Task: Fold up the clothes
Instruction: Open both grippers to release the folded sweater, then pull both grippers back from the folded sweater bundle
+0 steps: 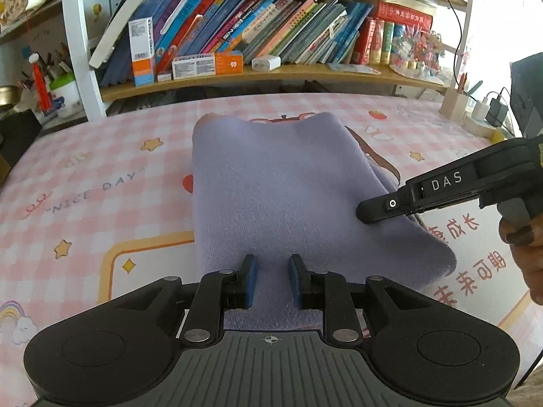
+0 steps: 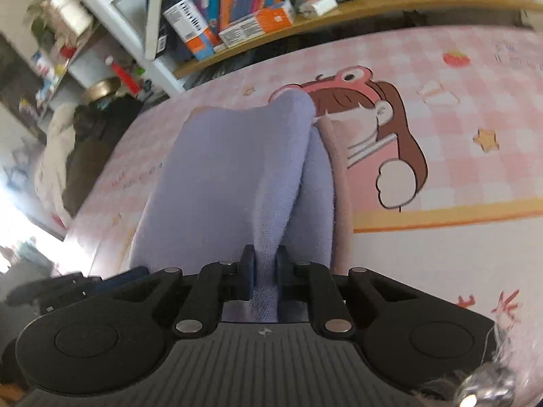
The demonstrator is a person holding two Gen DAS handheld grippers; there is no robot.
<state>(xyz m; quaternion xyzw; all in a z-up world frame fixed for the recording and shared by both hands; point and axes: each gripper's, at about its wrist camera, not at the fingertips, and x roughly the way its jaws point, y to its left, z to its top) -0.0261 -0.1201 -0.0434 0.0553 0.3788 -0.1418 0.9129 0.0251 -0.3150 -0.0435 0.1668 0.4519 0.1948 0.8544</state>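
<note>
1. We see the folded lavender cloth [image 1: 271, 186] lying mid-tabletop [image 1: 101, 203] on the pink checked cover.
2. Our left gripper [image 1: 271, 279] holds its fingers narrow, cloth's near edge between them, grip unclear.
3. Our right gripper [image 2: 264, 271] pinches a raised fold at the cloth's right edge.

The folded cloth [image 1: 281, 186] is plain lavender, with a dusty-pink layer showing along its right edge in the right wrist view. Under it the table cover [image 1: 101, 176] is pink-and-white check, scattered with yellow stars, a red strawberry beyond the cloth, an orange-yellow border line and a brown-haired cartoon figure [image 2: 383, 125] in a pink hat just right of the cloth. Both the left gripper [image 1: 271, 273] and the right gripper [image 2: 264, 264] are black with blue pads
</note>
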